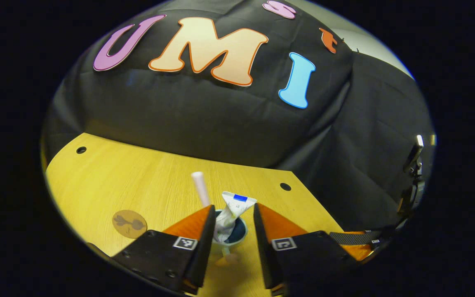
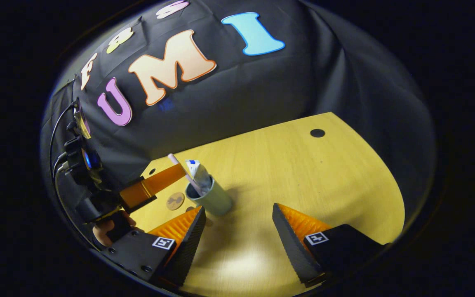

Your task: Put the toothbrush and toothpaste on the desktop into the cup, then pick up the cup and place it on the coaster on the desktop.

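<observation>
- The left claw point(image 1: 233, 227) stood parted, its fingers flanking the cup point(image 1: 230, 233) without visibly pressing it.
- The right claw point(image 2: 237, 225) hung wide and empty above the tabletop point(image 2: 303, 177).
- The toothbrush point(image 1: 201, 188) and toothpaste point(image 1: 233, 210) already leaned inside the cup.
- The coaster point(image 1: 129, 223) lay left, apart.
- A risk: an off-centre squeeze might tip the top-heavy cup and spill both.

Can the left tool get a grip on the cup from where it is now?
Probably yes. The left tool hangs open just above the cup, one finger to each side, though the toothbrush and toothpaste sticking out sit between them.
</observation>
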The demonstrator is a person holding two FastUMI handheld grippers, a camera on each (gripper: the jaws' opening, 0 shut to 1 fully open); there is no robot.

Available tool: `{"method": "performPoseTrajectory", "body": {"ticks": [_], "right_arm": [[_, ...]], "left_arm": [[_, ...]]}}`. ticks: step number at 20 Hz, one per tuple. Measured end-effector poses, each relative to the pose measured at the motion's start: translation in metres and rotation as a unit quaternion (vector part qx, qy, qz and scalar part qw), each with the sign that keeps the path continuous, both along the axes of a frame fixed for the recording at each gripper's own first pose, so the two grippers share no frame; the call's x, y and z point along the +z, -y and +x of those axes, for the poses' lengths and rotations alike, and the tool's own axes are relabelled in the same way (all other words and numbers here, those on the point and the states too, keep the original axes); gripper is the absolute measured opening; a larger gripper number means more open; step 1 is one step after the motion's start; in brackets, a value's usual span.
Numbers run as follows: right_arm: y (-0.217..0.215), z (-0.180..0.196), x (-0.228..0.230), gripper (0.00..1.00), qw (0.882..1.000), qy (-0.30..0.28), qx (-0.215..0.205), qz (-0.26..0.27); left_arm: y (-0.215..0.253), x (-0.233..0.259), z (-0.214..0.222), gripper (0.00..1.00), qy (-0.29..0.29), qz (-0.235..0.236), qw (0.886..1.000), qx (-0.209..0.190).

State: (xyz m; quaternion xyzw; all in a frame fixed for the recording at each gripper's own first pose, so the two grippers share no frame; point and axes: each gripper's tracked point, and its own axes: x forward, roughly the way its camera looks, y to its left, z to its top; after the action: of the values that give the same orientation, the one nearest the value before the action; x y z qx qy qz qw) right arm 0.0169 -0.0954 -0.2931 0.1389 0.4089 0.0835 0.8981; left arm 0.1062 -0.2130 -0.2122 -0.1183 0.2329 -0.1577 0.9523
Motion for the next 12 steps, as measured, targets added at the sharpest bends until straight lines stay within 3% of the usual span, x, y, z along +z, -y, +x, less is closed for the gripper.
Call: {"method": "performPoseTrajectory", "body": {"ticks": [1,3,5,7,8,9,12], "right_arm": [[-0.008,0.0,-0.001,0.99,1.0,-0.009,0.013,0.002],[-0.022,-0.001,-0.004,0.98,0.999,-0.026,0.028,0.001],[-0.039,0.001,-0.006,0.94,0.998,-0.048,0.039,0.005],[-0.059,0.001,-0.009,0.98,0.996,-0.08,0.049,0.0],[-0.066,0.001,-0.011,0.94,0.994,-0.093,0.053,-0.006],[-0.074,0.003,-0.015,0.99,0.993,-0.102,0.059,-0.011],[-0.092,0.009,-0.029,0.99,0.988,-0.135,0.069,-0.031]], "left_arm": [[-0.008,0.003,-0.003,0.57,0.008,0.009,1.0,0.012],[-0.029,0.01,-0.012,0.98,0.016,0.026,0.999,0.029],[-0.053,0.019,-0.02,0.95,0.029,0.033,0.998,0.041],[-0.08,0.023,-0.03,0.95,0.034,0.048,0.997,0.052],[-0.094,0.024,-0.037,0.95,0.03,0.057,0.996,0.054],[-0.108,0.026,-0.042,0.95,0.033,0.064,0.996,0.057],[-0.149,0.026,-0.056,0.95,0.033,0.082,0.994,0.07]]}}
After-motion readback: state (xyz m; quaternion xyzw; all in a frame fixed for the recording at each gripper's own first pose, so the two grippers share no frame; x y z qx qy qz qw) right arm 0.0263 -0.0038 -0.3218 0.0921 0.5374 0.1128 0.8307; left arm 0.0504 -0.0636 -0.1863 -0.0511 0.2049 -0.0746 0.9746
